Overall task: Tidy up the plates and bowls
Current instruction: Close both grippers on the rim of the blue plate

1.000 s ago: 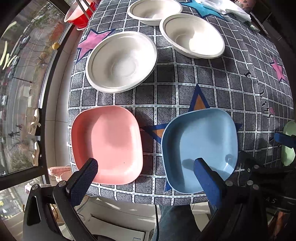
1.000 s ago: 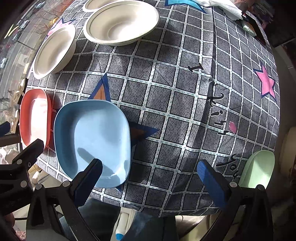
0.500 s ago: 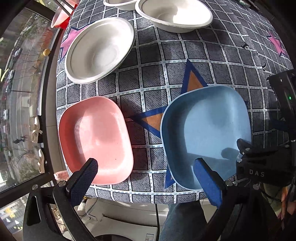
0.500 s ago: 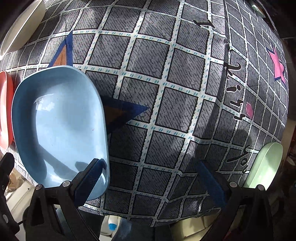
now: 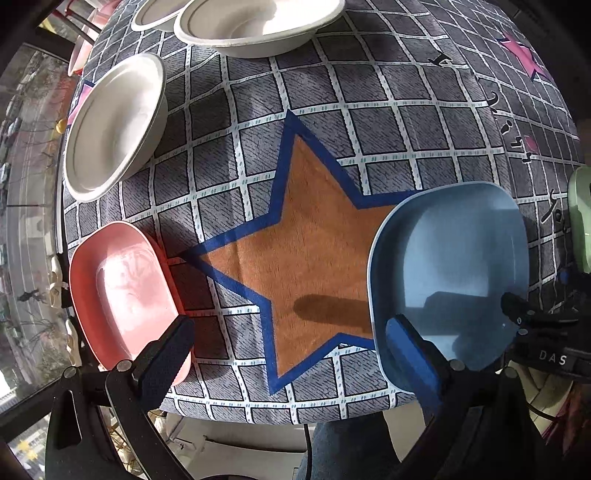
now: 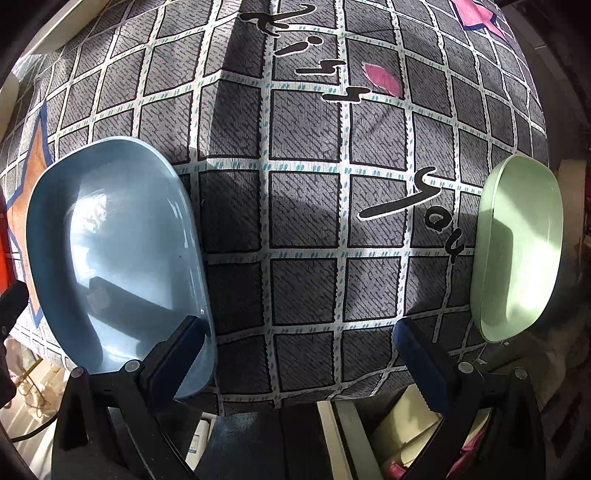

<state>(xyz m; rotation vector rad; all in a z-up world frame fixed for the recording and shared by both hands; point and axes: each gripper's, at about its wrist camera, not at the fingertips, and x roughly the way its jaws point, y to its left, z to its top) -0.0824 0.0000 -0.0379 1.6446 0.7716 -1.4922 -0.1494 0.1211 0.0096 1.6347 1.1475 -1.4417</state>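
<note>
Three square plates sit along the near edge of the table, and three white bowls stand farther back. Going from the left in the left wrist view: the pink plate lies at the table's near left corner, with the left finger of the left gripper over its near rim. Behind it stands a white bowl, and farther back two more white bowls, one partly hidden behind the other. An orange star with a blue outline, printed on the grey checked tablecloth, fills the middle, and the left gripper's jaws are spread wide over it, holding nothing. To the right lies the blue plate, its near edge at the table's edge; the gripper's right finger reaches over its near left rim.

In the right wrist view the blue plate is on the left, and the left finger of the right gripper lies over its near right rim. The right gripper's jaws are also spread wide, with bare tablecloth between them and nothing pinched. On the far right the green plate lies at the table's right edge, beyond the right finger and apart from it.
</note>
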